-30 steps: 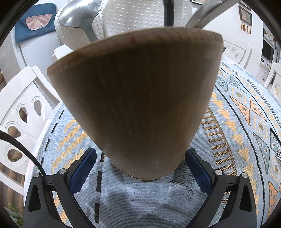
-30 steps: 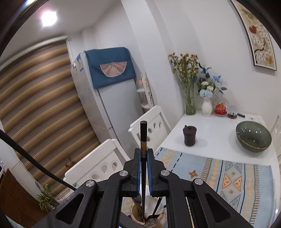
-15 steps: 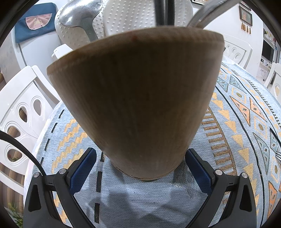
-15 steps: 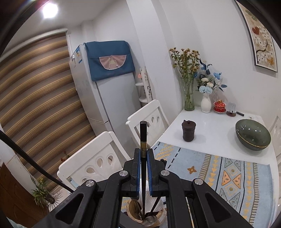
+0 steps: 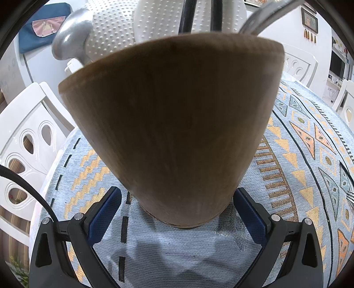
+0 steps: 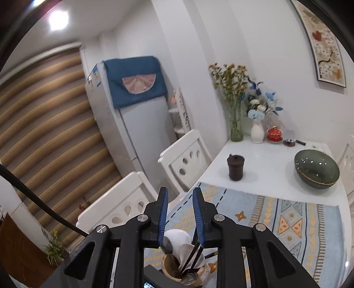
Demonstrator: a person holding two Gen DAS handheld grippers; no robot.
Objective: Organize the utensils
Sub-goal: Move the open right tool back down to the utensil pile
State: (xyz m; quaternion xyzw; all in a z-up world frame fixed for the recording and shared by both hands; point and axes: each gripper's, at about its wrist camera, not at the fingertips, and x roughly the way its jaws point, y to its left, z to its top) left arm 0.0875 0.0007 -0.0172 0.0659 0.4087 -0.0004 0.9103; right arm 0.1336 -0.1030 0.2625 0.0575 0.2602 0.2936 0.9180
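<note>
A wooden utensil holder (image 5: 177, 124) stands on the patterned cloth and fills the left wrist view. My left gripper (image 5: 177, 190) is set wide around its lower part, with the blue pads (image 5: 106, 212) against its sides. A metal spoon (image 5: 70, 42), white dotted spoons (image 5: 154, 22) and black chopsticks (image 5: 188, 15) stick out of it. My right gripper (image 6: 180, 192) hangs above the holder (image 6: 183, 272). Its jaws have just been opening and nothing is between them. The black chopsticks (image 6: 194, 250) stand in the holder below.
The blue and orange patterned cloth (image 6: 276, 212) covers the near part of the white table (image 6: 265, 159). On the table stand a dark lidded jar (image 6: 235, 168), a green bowl (image 6: 316, 169) and vases (image 6: 257, 133). White chairs (image 6: 188, 159) line the left side.
The right gripper's jaws have parted and let go of the black chopstick, which now stands in the holder. A second black stick shows above the rim in the left wrist view.
</note>
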